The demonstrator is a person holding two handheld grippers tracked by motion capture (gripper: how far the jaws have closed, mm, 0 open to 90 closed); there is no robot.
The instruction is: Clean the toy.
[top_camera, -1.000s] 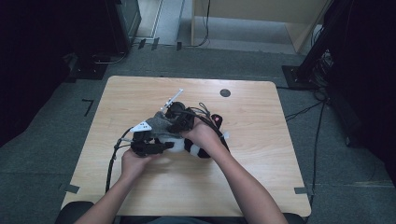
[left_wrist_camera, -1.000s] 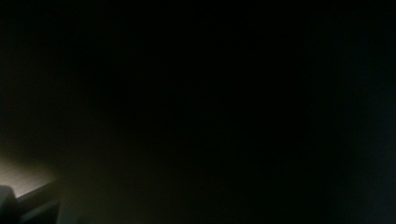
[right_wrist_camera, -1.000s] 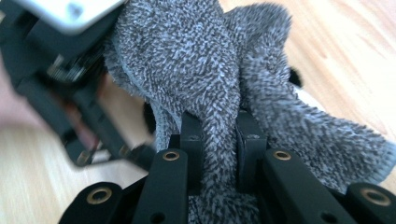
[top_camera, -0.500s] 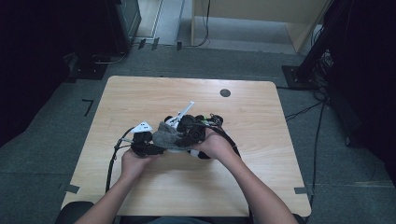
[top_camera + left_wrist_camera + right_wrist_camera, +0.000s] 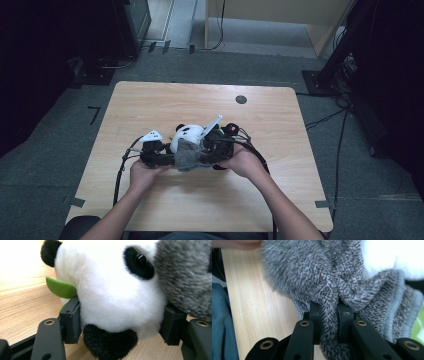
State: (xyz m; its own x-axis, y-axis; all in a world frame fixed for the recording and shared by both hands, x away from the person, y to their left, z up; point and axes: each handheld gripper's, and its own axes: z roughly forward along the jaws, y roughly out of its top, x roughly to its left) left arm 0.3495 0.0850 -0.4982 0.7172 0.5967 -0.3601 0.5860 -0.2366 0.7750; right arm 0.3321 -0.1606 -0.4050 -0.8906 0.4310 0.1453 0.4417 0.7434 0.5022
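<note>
The panda toy (image 5: 189, 134) sits at the centre of the table (image 5: 150, 100), and the left gripper (image 5: 120, 322) hasn't budged, its jaws clamped on either side of the white plush head. The right gripper (image 5: 329, 315) is the one on the move: it has slid in toward the middle of the high view, jaws pinched tight on a fold of the grey fuzzy sock (image 5: 317, 272). That sock now lies against the panda's face, where a second ago it sat farther up. Looks like the dressing step is underway, sock being drawn over the toy.
</note>
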